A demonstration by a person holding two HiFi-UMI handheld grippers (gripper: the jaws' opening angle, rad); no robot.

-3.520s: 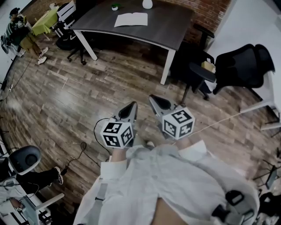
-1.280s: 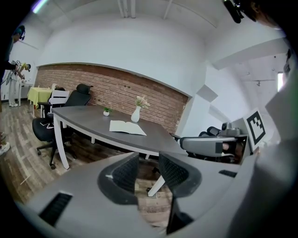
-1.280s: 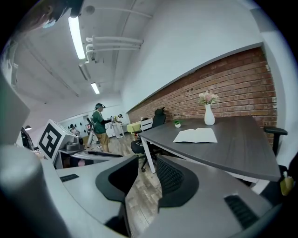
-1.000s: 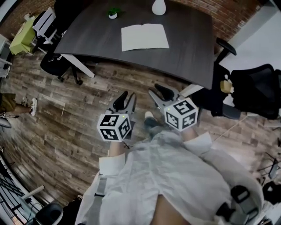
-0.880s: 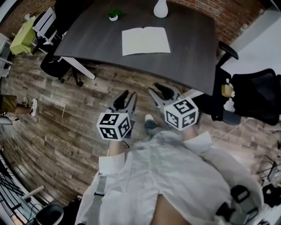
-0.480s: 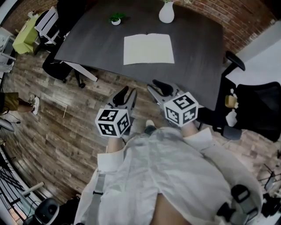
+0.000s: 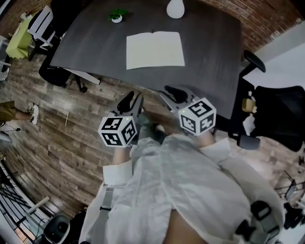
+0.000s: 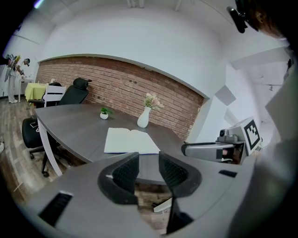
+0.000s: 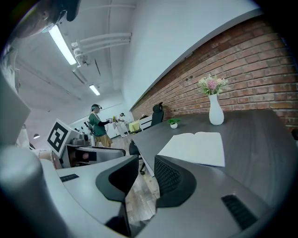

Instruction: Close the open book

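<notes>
Surface: a dark grey table (image 7: 209, 52) is standing on plank floor (image 7: 71, 143) beside a brick wall (image 8: 116, 88).
Book: one open book (image 7: 155, 49) is lying flat mid-table, its long axis running left-right in the head view and its spine pointing wallward.
Behind it: one white vase (image 7: 175, 8) and one potted plant (image 7: 116, 15) are standing.
Grippers: two, the left gripper (image 8: 149, 162) and the right gripper (image 9: 146, 169), are hovering at the table's near edge, jaws spread and gripping nothing.
</notes>
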